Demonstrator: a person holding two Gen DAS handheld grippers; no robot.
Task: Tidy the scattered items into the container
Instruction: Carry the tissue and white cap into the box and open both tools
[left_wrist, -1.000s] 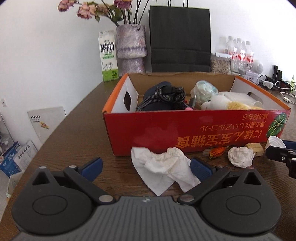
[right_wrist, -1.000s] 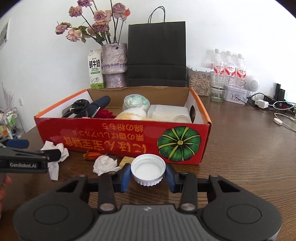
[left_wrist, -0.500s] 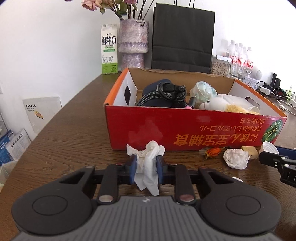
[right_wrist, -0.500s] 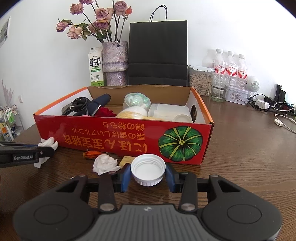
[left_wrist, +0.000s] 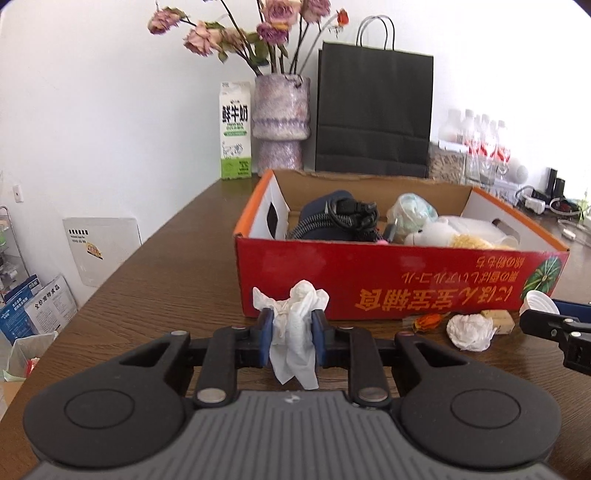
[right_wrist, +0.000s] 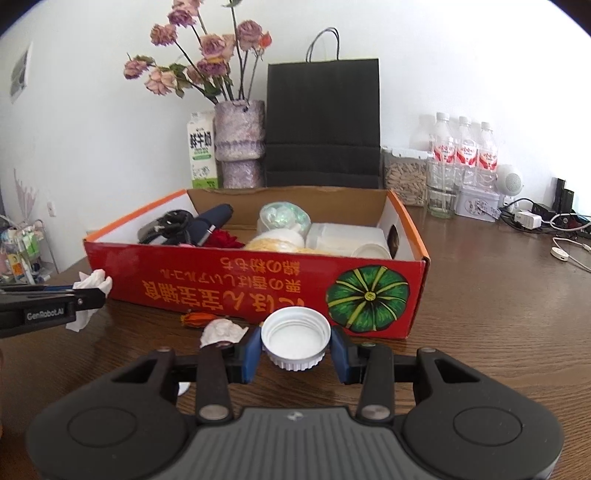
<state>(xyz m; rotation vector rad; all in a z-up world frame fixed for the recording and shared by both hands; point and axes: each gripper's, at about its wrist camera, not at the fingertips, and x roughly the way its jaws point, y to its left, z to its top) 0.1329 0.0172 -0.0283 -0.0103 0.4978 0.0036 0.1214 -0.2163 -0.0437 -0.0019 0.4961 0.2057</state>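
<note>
My left gripper (left_wrist: 292, 332) is shut on a crumpled white tissue (left_wrist: 295, 321), held just off the table before the red cardboard box (left_wrist: 388, 291). The same tissue (right_wrist: 90, 290) shows at the left edge of the right wrist view. My right gripper (right_wrist: 295, 345) is shut on a white plastic cap (right_wrist: 295, 338), lifted in front of the box (right_wrist: 258, 284). On the table by the box front lie a small white paper ball (left_wrist: 471, 330), an orange dried flower (left_wrist: 426, 321) and a tan block (left_wrist: 498, 319). The box holds cables, a dark pouch, a plush toy and a plastic tub.
Behind the box stand a milk carton (left_wrist: 235, 131), a vase of dried roses (left_wrist: 280, 118) and a black paper bag (left_wrist: 373, 110). Water bottles (right_wrist: 465, 155), a jar and cables sit at the back right. The table edge runs along the left, with papers on the floor below.
My left gripper closed on the tissue that lay open on the table and lifted it slightly. The right gripper kept its hold on the cap and rose a little.
</note>
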